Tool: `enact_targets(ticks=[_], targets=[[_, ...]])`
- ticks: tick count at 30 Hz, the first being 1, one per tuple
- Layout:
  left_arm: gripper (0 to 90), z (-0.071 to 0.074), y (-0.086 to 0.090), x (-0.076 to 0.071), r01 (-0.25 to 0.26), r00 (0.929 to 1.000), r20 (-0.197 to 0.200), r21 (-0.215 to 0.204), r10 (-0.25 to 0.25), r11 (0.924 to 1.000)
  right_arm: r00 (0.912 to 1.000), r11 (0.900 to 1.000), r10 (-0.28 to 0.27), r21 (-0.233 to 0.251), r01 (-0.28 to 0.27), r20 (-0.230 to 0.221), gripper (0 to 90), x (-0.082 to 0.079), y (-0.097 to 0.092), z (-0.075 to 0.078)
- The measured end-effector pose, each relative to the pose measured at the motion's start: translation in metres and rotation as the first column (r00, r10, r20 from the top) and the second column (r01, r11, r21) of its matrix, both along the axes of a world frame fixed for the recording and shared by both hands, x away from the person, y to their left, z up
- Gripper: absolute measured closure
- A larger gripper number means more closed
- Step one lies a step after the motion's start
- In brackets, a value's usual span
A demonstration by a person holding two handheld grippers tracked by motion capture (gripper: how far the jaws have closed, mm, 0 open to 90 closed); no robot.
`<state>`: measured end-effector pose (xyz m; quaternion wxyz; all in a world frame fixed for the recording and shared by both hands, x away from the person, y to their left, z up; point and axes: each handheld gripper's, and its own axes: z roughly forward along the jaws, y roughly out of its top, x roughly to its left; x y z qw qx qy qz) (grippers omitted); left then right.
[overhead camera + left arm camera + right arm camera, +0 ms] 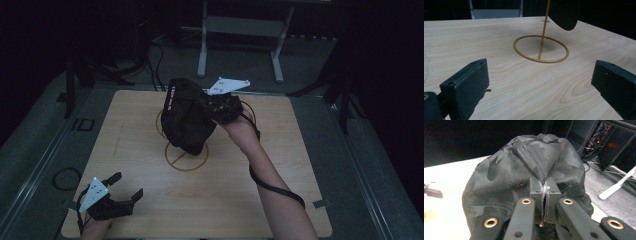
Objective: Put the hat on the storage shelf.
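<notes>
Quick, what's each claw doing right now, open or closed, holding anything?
Left claw: open, holding nothing, low over the table.
Right claw: closed on the black cap, held above the gold stand.

Pale wooden table, gold wire stand's ring base on top.

The cap is dark, with a tonal camouflage pattern and perforated mesh panels. A fold of its crown fabric is pinched between the closed jaws of the right gripper. The remaining body bulges forward of the jaw tips, raised above the table.
</notes>
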<state>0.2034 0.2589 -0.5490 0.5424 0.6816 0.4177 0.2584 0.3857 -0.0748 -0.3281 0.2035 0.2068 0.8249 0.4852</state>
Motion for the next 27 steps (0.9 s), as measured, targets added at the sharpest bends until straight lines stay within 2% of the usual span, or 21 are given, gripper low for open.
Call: enact_targets(ticks=[7,11,14,16,21,27], targets=[[2.0,0.000,0.000,0.000,0.003,1.0000,-0.001,-0.008,-0.003,1.0000,0.9993,0.9999,0.012,0.000,-0.012,-0.034,85.2,0.002,0.006,-0.010],[2.0,-0.001,-0.001,0.000,0.007,1.0000,-0.007,-0.004,-0.007,1.0000,0.9988,0.9997,0.014,0.018,-0.013,-0.047,83.9,0.002,0.007,-0.014],[2.0,-0.001,-0.001,-0.001,0.012,0.9999,-0.005,-0.002,-0.012,0.9999,0.9988,0.9992,0.007,0.041,-0.005,-0.048,79.1,0.002,0.006,-0.016],[2.0,-0.001,-0.001,-0.001,0.014,0.9999,-0.004,-0.008,-0.014,0.9999,0.9979,0.9987,0.009,0.051,-0.005,-0.064,74.0,0.003,0.005,-0.016],[2.0,-0.001,-0.001,-0.001,0.012,0.9999,-0.004,-0.009,-0.012,0.9999,0.9979,0.9989,0.007,0.047,-0.004,-0.064,70.5,0.003,0.006,-0.016],[2.0,-0.001,-0.001,0.000,0.013,0.9999,-0.004,-0.015,-0.013,0.9998,0.9970,0.9990,0.000,0.045,0.003,-0.078,60.7,0.003,0.004,-0.011]])
